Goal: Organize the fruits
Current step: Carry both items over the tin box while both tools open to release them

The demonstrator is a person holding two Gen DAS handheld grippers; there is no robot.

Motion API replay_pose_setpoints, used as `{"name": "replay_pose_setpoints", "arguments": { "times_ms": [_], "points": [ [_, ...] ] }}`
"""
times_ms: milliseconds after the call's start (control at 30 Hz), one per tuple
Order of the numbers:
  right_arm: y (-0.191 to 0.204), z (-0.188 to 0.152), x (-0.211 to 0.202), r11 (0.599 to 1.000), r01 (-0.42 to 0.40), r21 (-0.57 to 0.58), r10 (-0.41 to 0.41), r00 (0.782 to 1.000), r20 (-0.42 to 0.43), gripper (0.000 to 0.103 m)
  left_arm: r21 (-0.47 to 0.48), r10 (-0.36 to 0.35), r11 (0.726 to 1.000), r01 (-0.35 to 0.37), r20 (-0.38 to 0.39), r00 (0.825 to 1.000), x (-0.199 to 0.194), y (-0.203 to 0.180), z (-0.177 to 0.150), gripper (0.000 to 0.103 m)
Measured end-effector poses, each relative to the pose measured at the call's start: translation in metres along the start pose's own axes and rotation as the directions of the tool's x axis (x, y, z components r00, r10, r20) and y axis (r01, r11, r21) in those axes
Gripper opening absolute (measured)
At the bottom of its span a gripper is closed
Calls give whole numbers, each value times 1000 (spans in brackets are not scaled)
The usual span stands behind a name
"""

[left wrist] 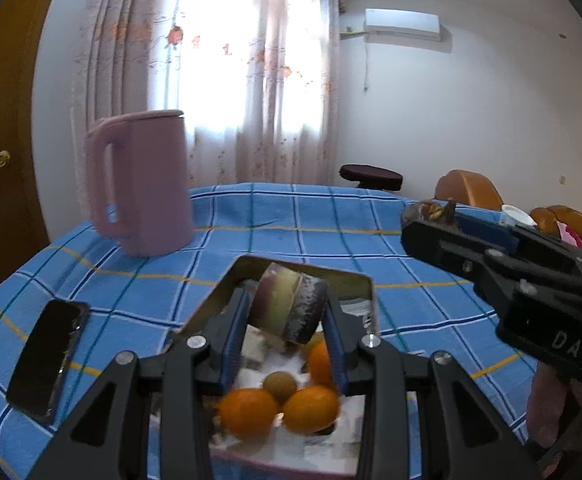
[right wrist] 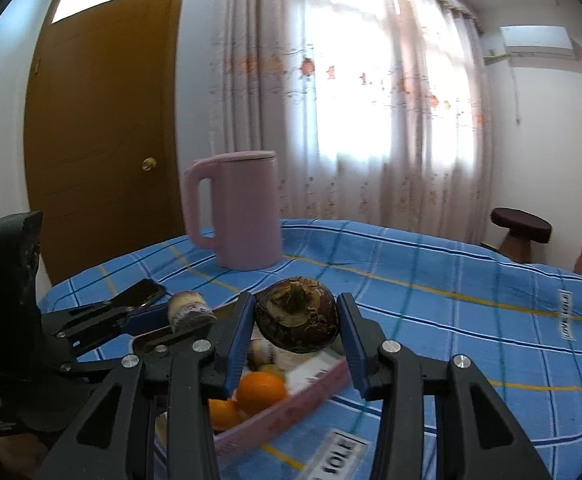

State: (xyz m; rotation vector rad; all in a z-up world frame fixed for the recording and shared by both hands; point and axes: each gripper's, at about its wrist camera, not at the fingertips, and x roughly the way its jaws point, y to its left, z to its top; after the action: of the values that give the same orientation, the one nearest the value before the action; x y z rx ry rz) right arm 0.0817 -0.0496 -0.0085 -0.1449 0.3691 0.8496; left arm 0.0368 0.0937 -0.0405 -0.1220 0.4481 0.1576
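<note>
My left gripper (left wrist: 287,312) is shut on a purple-and-green piece of sugarcane (left wrist: 289,306) and holds it above a pink tin tray (left wrist: 365,280). The tray holds several oranges (left wrist: 247,412) and a small brown fruit (left wrist: 279,386). My right gripper (right wrist: 297,322) is shut on a dark brown mangosteen (right wrist: 297,318) above the same tray (right wrist: 315,384), where oranges (right wrist: 261,392) show. The right gripper shows in the left wrist view (left wrist: 431,220). The left gripper with the sugarcane (right wrist: 189,310) shows in the right wrist view.
A pink kettle (left wrist: 143,184) stands at the back left of the blue checked tablecloth (left wrist: 331,224). A black phone (left wrist: 49,356) lies at the left. A dark stool (left wrist: 371,176) and orange chairs (left wrist: 471,190) stand beyond the table.
</note>
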Motion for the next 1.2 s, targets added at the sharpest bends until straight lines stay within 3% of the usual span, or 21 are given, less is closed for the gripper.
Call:
{"name": "replay_pose_setpoints", "arguments": {
  "times_ms": [500, 967, 1200],
  "points": [
    [31, -11, 39, 999, -44, -30, 41, 995, -91, 44, -70, 52, 996, -54, -25, 998, -3, 46, -10, 38],
    [33, -25, 62, 999, -47, -21, 43, 984, -172, 44, -82, 49, 995, -55, -74, 996, 7, 54, -19, 38],
    [38, -36, 78, 994, -106, -16, 98, 959, -266, 45, -77, 61, 995, -68, -99, 993, 11, 53, -22, 38]
  ]
}}
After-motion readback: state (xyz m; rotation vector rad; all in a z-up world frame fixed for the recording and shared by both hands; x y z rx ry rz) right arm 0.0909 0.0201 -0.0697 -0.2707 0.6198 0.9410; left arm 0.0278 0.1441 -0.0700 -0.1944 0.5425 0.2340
